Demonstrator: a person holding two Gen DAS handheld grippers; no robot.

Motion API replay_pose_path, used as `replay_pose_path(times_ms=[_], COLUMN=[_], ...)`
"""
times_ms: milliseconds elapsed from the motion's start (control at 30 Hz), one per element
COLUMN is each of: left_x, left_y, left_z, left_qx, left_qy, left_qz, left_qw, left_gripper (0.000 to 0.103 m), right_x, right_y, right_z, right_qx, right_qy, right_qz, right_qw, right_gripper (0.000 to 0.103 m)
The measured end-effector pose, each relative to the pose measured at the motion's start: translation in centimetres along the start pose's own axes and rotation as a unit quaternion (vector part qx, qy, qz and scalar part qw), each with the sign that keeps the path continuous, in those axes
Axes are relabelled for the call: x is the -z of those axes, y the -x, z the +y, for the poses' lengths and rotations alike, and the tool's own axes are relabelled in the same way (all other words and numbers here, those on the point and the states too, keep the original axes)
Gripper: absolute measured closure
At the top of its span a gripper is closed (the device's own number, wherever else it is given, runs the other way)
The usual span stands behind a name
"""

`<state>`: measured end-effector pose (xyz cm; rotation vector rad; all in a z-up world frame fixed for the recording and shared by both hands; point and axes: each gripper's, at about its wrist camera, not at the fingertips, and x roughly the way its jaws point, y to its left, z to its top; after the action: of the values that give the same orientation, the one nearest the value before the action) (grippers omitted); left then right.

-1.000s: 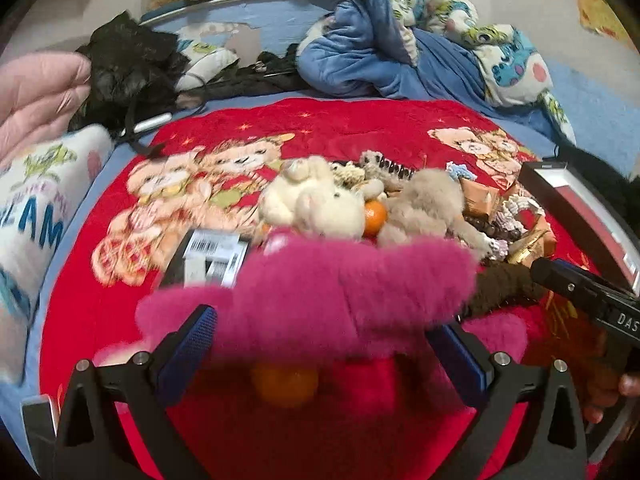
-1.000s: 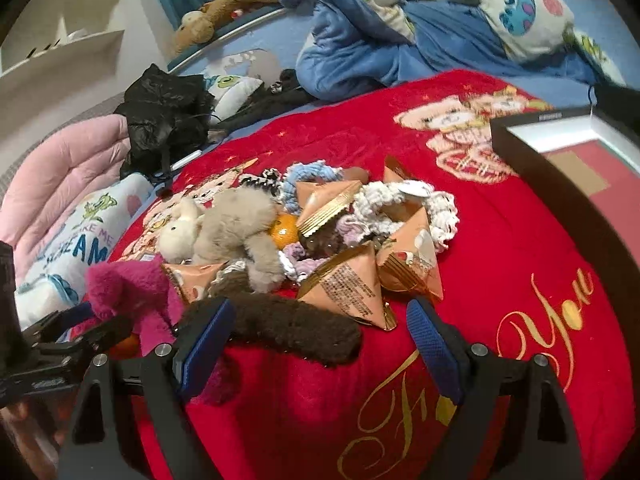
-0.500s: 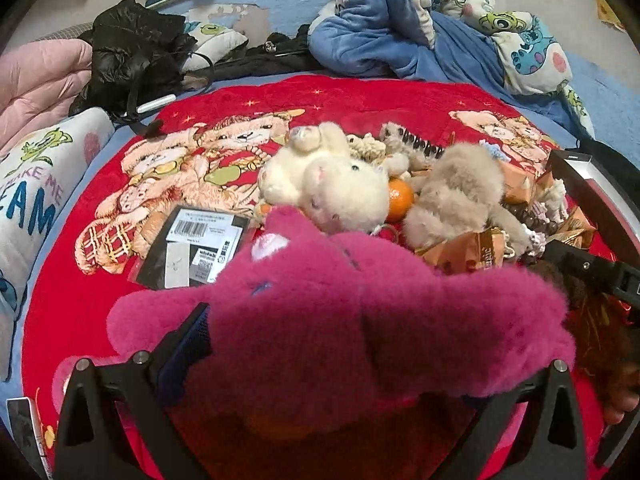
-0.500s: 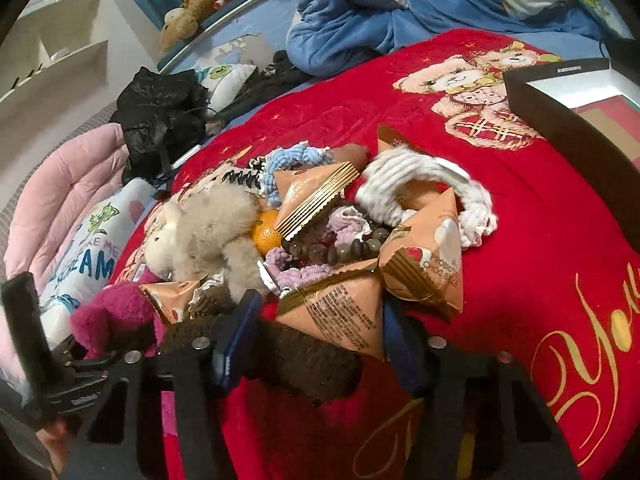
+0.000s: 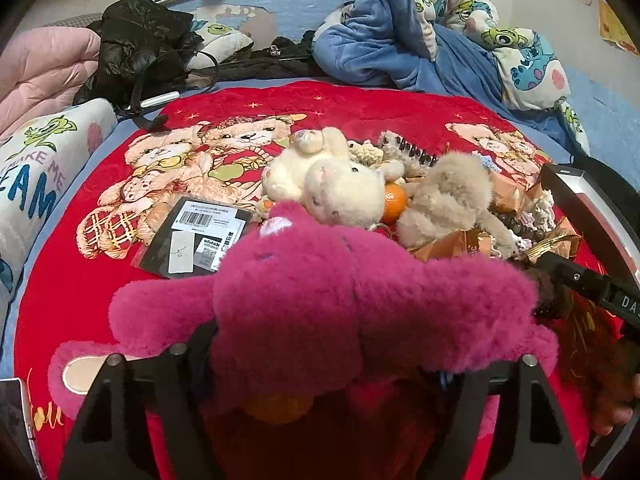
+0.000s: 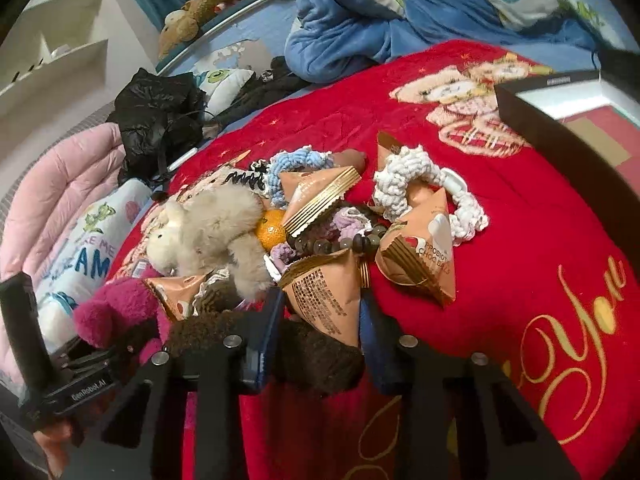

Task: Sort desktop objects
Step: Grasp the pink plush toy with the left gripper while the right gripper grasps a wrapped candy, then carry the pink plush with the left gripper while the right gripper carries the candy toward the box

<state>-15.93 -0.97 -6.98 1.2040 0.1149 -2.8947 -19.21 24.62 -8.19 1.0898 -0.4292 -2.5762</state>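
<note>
1. While its jaws close, the left tool (image 5: 320, 364) has the magenta plush toy (image 5: 340, 304) between them; the plush fur covers the pads, so contact cannot be confirmed.
2. The right tool (image 6: 320, 320) is narrowing on a tan pyramid snack packet (image 6: 324, 292), which sits between its blue pads (image 6: 266, 332), with a dark brown plush piece (image 6: 304, 352) lying just under it.
3. The magenta plush toy sits at the near edge of the red blanket (image 6: 520, 208), on the bed, at the left end of the pile.
4. The pile occupies the middle of the blanket: a cream plush toy (image 5: 340, 188), a grey-beige plush toy (image 6: 216, 224), an orange fruit (image 6: 272, 232), further snack packets (image 6: 420, 256), a white knitted ring (image 6: 420, 184), a blue knitted ring (image 6: 292, 168) and a dark bead string (image 6: 340, 242).
5. A black card with barcode labels (image 5: 196, 236) lies flat to the left of the pile.
6. A black box (image 6: 560, 120) rests at the blanket's right edge.
</note>
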Motion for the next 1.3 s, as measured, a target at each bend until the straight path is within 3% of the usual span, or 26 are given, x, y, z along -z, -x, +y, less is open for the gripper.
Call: replay_pose_path(times_ms=[367,967,1300], left_x=[0.5,0.4,1.4], left_y=[2.7,11.4,13.7], left_z=[0.2,2.7,1.0], left_qx=[-0.013,-0.018,-0.008], left_qy=[-0.002,-0.003,-0.014], left_qz=[-0.027,-0.112,-0.125], left_qw=[0.9996,0.9936,0.9920], left_gripper=[0.027,0.027,0.027], right_x=[0.2,1.0,2.0], right_y=[1.6,6.7,8.1], right_z=[0.5,3.4,4.6], right_qx=[0.004,-0.020,-0.019], right_qy=[0.011,0.061,0.082], right_qz=[-0.023,-0.074,-0.082], right_qw=[1.000,0.995,0.993], right_gripper=[0.075,0.075,0.075])
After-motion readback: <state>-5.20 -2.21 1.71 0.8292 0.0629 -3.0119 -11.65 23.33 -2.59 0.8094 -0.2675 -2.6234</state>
